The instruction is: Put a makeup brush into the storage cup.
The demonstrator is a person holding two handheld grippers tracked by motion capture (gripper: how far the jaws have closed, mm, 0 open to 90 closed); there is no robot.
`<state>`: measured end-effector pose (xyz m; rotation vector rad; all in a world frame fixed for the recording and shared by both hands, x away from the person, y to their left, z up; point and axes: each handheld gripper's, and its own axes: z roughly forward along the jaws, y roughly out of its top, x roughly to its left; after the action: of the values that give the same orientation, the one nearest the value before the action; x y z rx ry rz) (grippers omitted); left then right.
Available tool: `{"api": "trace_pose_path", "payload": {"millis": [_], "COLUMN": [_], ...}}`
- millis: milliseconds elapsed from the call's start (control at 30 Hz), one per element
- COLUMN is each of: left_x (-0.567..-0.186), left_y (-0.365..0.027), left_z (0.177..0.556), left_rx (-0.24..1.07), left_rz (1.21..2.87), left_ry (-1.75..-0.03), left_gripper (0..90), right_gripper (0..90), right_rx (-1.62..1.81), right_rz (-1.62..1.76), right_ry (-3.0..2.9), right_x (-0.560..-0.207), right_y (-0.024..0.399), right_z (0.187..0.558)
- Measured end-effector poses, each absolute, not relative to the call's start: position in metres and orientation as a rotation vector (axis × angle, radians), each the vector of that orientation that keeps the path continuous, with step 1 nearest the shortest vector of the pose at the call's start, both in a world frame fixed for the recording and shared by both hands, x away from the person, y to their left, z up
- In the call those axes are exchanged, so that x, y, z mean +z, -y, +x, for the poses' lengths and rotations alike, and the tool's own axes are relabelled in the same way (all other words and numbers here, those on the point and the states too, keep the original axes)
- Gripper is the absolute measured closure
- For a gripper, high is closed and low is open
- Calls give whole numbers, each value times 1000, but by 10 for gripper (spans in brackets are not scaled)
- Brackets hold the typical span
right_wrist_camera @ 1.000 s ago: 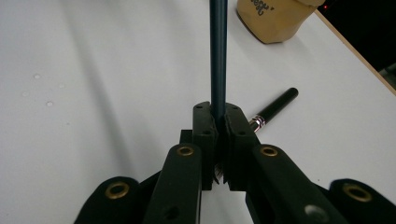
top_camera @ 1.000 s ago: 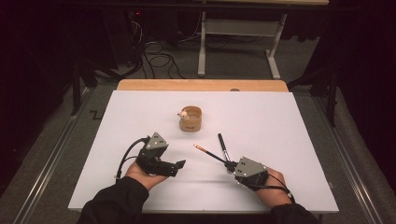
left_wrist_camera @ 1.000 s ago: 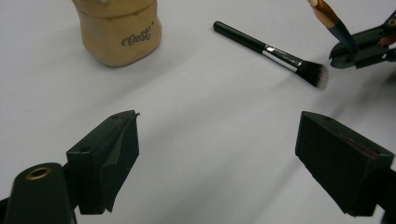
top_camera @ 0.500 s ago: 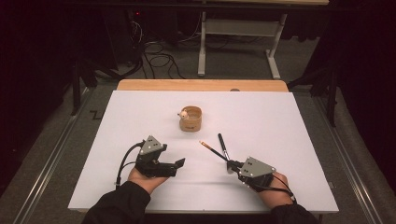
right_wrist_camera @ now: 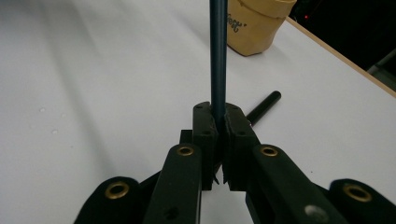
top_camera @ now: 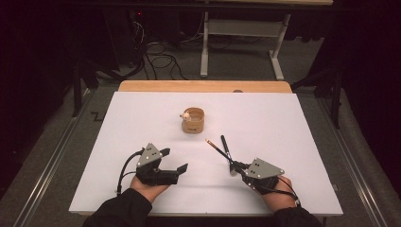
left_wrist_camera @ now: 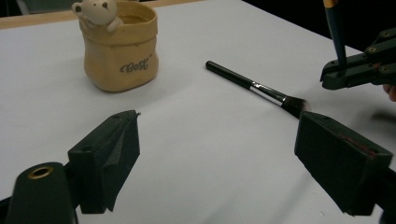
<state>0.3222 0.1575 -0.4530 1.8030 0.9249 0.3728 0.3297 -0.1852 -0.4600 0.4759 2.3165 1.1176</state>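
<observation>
A tan ceramic cup (top_camera: 193, 121) with a small bear on its rim stands mid-table, also seen as the cup (left_wrist_camera: 119, 51) and the cup (right_wrist_camera: 257, 23). My right gripper (top_camera: 236, 166) is shut on a dark blue pencil (top_camera: 215, 147) that points up and away toward the cup. That grip shows close up: right gripper (right_wrist_camera: 219, 126), pencil (right_wrist_camera: 218, 56). A black makeup brush (top_camera: 226, 150) lies flat beside it, its bristles near the right jaws. My left gripper (top_camera: 173, 160) rests at the front left, open and holding nothing, left gripper (left_wrist_camera: 224, 158), facing the brush (left_wrist_camera: 254, 86) and the right gripper (left_wrist_camera: 348, 72).
A white sheet (top_camera: 142, 123) covers the table. A wooden strip (top_camera: 203, 86) runs along its far edge. Beyond the table are a dark floor, cables and a grey table frame (top_camera: 241, 28).
The right gripper has tilted the pencil, so its far end has shifted a little to the right and away. The left gripper has barely moved.
</observation>
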Motion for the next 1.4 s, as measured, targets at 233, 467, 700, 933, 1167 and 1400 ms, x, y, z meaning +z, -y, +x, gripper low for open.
{"api": "trace_pose_path", "payload": {"millis": [233, 467, 700, 933, 1167, 1400], "left_x": [-452, -452, -455, -453, -446, -435], "left_y": [-159, -158, -156, -156, -157, -149], "left_z": [317, 315, 316, 314, 315, 316], "left_rx": [367, 383, 378, 383, 399, 383], "left_rz": [1774, 1747, 1759, 1722, 1692, 1701], "left_ry": [-899, -876, -863, -846, -863, -842], "left_gripper": [138, 72, 2, 1, 5, 16], "right_gripper": [866, 866, 866, 866, 866, 866], "right_rx": [1181, 1237, 1326, 1376, 1397, 1415], "right_rz": [548, 580, 607, 616, 617, 603], "right_ry": [-2316, -2296, -2260, -2238, -2230, -2225], "right_x": [-463, -463, -461, -458, -458, -456], "right_y": [187, 187, 190, 191, 189, 186], "right_z": [330, 328, 328, 327, 326, 324]}}
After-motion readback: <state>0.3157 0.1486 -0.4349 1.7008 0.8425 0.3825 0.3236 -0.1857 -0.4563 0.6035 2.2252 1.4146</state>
